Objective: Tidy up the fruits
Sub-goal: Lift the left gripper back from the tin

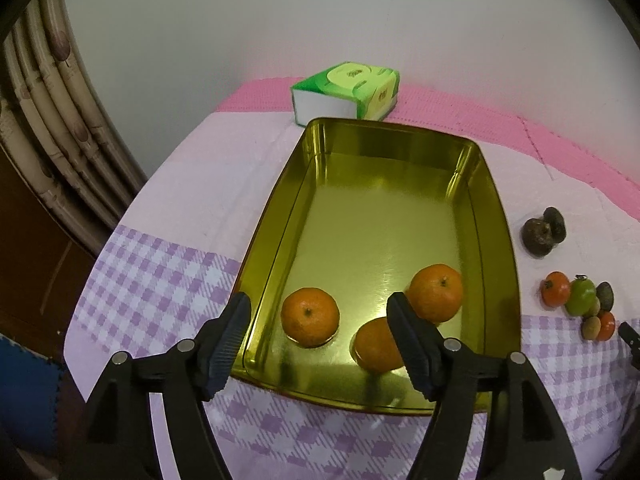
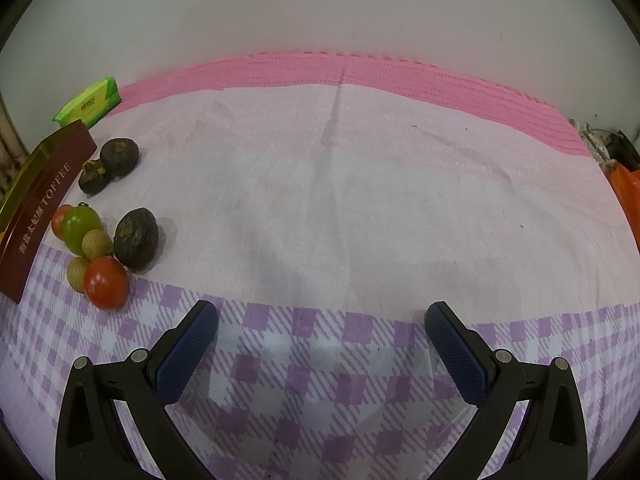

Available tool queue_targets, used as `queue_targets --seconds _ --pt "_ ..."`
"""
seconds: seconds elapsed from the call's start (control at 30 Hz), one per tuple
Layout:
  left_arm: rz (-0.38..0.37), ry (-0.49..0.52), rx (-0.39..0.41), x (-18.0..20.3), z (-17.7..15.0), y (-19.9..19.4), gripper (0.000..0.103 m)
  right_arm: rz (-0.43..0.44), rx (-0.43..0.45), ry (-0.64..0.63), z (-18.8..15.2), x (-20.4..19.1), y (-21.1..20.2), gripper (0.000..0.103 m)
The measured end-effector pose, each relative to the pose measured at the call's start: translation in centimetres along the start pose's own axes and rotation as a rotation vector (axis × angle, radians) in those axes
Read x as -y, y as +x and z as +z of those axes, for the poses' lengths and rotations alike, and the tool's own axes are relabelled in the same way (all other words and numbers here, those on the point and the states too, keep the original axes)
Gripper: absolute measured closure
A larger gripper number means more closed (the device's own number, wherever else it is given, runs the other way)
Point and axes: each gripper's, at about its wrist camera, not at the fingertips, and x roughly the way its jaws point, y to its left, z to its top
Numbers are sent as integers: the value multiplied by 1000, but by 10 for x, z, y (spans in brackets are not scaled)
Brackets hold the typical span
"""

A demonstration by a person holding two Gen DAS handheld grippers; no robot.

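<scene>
Inside glossy gold tin [image 1: 472,184]: three dimpled round oranges [image 1: 310,317]; left gripper [image 1: 320,320], right gripper [image 2: 322,322] wide, empty.

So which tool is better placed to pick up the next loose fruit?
Right. The right tool is open, with the fruit cluster, including the red tomato, just off its left finger. The left tool hangs open over the gold tin holding three oranges.

"TOFFEE" on tin's side [image 2: 44,204]

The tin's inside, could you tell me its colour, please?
Shiny gold tin, clearest in the left wrist view.
</scene>
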Motion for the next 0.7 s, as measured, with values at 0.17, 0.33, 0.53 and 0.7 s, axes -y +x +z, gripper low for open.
queue_targets --seconds 0.17,0.33,0.53,0.7 --pt "-7 8 10 3 -5 -11 29 1 -16 0 -3 -2 -2 0" --pt "-8 20 13 6 -9 -17 26 15 -32 -14 -7 -9 -6 1" --pt "-14 11 10 7 -12 -20 20 53 -37 -38 -8 -28 -19 5" --pt "-2 14 17 7 -14 -25 12 98 -31 -105 -10 -52 -30 9"
